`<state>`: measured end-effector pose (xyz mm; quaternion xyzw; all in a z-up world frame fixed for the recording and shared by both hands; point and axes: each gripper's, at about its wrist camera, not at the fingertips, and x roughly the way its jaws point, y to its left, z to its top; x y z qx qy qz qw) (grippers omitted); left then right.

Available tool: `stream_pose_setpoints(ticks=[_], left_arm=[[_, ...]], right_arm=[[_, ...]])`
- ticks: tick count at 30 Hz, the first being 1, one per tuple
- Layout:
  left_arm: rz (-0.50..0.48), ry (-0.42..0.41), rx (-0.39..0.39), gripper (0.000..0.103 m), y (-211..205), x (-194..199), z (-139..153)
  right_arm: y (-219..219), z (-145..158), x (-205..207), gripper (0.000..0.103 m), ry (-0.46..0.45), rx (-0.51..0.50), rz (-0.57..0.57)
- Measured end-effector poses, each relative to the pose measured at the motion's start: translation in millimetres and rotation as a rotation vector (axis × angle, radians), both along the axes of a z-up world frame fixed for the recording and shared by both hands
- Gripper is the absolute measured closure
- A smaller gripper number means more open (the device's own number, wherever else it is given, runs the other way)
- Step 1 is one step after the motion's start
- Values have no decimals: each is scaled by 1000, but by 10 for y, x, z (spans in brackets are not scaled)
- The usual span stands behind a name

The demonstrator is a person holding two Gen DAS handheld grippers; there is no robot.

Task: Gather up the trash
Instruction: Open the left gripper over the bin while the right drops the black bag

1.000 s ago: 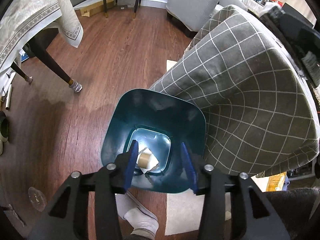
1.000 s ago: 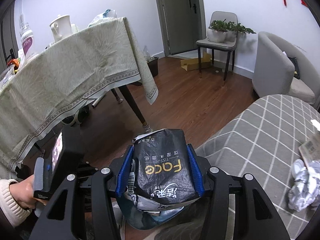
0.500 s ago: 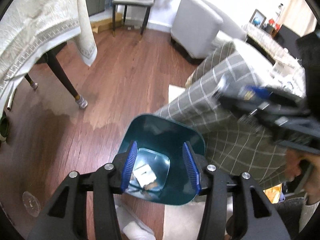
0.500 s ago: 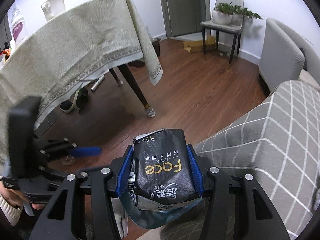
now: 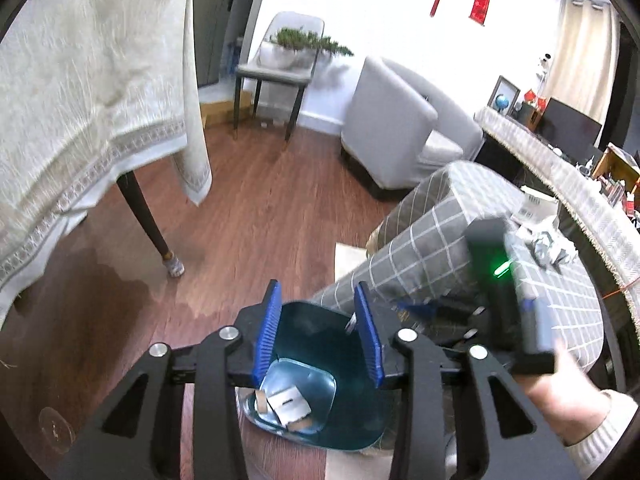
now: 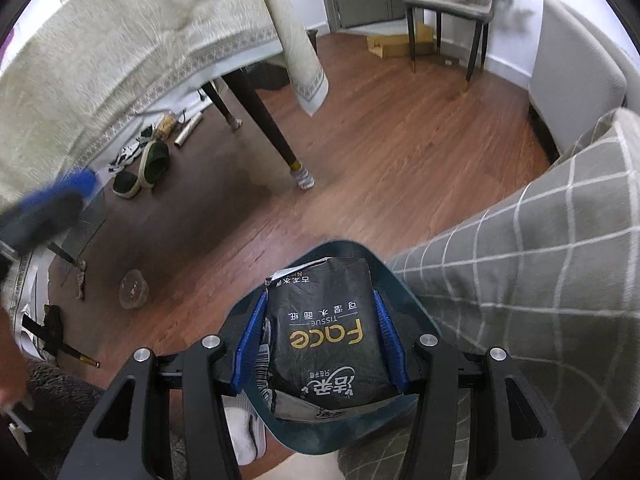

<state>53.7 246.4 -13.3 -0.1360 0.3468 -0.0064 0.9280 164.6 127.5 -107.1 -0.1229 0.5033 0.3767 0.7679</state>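
Note:
A dark teal trash bin stands on the wood floor beside a grey checked table; it holds a white and brown cardboard scrap. My left gripper is open and empty above the bin's far rim. My right gripper is shut on a black tissue pack and holds it over the bin. The right gripper's body shows blurred in the left wrist view. Crumpled paper lies on the checked table.
A dining table with a cream cloth stands at left, its dark leg near the bin. The grey checked table is right of the bin. A chair with a plant and a grey armchair stand behind. Shoes lie under the dining table.
My left gripper has tilted up and pulled back from the bin, still open. My right gripper has moved over the bin with the tissue pack.

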Motion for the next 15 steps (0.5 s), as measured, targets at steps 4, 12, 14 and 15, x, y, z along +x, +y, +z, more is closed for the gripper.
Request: stream_pose_setpoints(ticks=[4, 12, 14, 15], left_arm=[[-11, -61, -1, 74, -36, -53, 169], [-29, -128, -6, 74, -125, -96, 332], [-27, -139, -12, 74, -167, -116, 368], [-26, -145, -11, 74, -165, -122, 380]], right_arm=[[32, -208, -25, 50, 41, -46, 10], [112, -377, -150, 29, 43, -130, 51], [109, -344, -170, 29, 21, -138, 52], [95, -331, -170, 29, 25, -127, 54]])
